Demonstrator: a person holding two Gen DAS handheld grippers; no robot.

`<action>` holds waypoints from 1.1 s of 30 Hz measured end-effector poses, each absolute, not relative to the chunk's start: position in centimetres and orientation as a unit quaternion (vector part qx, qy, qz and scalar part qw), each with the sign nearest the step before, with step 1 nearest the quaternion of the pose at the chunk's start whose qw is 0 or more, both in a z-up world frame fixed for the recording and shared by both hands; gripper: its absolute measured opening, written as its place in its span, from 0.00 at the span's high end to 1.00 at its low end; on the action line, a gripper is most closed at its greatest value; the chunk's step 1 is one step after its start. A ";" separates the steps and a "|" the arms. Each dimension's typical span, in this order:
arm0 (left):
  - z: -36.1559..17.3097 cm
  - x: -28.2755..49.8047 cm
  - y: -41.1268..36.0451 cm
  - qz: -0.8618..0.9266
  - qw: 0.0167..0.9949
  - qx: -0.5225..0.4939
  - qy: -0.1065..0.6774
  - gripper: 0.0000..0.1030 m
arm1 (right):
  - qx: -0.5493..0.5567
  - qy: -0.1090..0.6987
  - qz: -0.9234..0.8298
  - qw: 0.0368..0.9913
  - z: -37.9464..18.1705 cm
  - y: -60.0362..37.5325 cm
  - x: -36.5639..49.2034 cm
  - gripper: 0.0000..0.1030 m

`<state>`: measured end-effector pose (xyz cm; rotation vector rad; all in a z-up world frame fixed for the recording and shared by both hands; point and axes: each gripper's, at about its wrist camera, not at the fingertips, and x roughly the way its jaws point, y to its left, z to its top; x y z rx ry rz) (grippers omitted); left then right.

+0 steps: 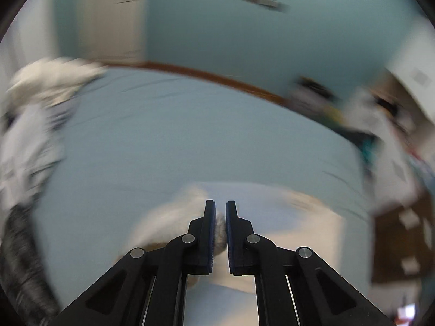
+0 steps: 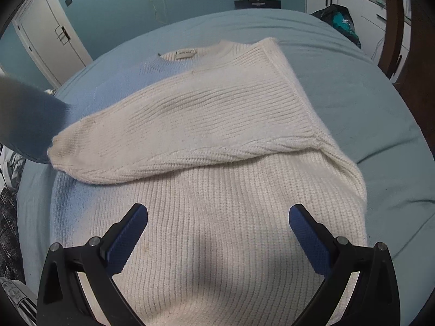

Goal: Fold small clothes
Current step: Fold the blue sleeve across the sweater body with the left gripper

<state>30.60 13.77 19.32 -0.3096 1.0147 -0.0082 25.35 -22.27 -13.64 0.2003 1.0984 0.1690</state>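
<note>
A cream ribbed knit sweater [image 2: 217, 217] lies flat on the light blue bed [image 2: 353, 95], neck label at the far end. Its right sleeve [image 2: 176, 135] is folded across the body, the cuff at the left. My right gripper [image 2: 218, 212] is open and empty, hovering over the sweater's lower body. My left gripper [image 1: 220, 209] is shut on the sweater's cuff [image 1: 220, 228], which shows as a fuzzy cream bit between the blue pads. The left wrist view is motion-blurred. A blurred dark shape [image 2: 27, 116] next to the cuff in the right wrist view is probably the left gripper.
A pile of other clothes [image 1: 32, 125] lies at the left of the bed. A dark bag with teal cloth [image 2: 339, 21] sits at the far right edge. White cupboards [image 2: 51, 35], a teal wall and a brown wooden post [image 2: 394, 27] surround the bed.
</note>
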 end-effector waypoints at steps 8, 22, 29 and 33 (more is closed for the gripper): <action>18.7 26.9 -7.4 -0.361 0.700 -0.310 0.533 0.91 | 0.157 0.512 0.080 0.841 -13.9 -24.5 25.1 0.01; -1.5 21.5 11.1 0.067 0.793 -0.237 0.557 0.91 | 0.429 0.542 0.228 0.686 -16.2 -22.2 30.0 0.01; -1.3 20.0 17.3 0.075 0.788 -0.347 0.502 0.00 | 0.466 0.590 0.200 0.629 -19.3 -13.9 38.4 0.11; -1.6 20.4 19.1 0.084 0.795 -0.338 0.497 0.00 | 0.487 0.639 0.167 0.572 -22.2 -10.2 38.9 0.15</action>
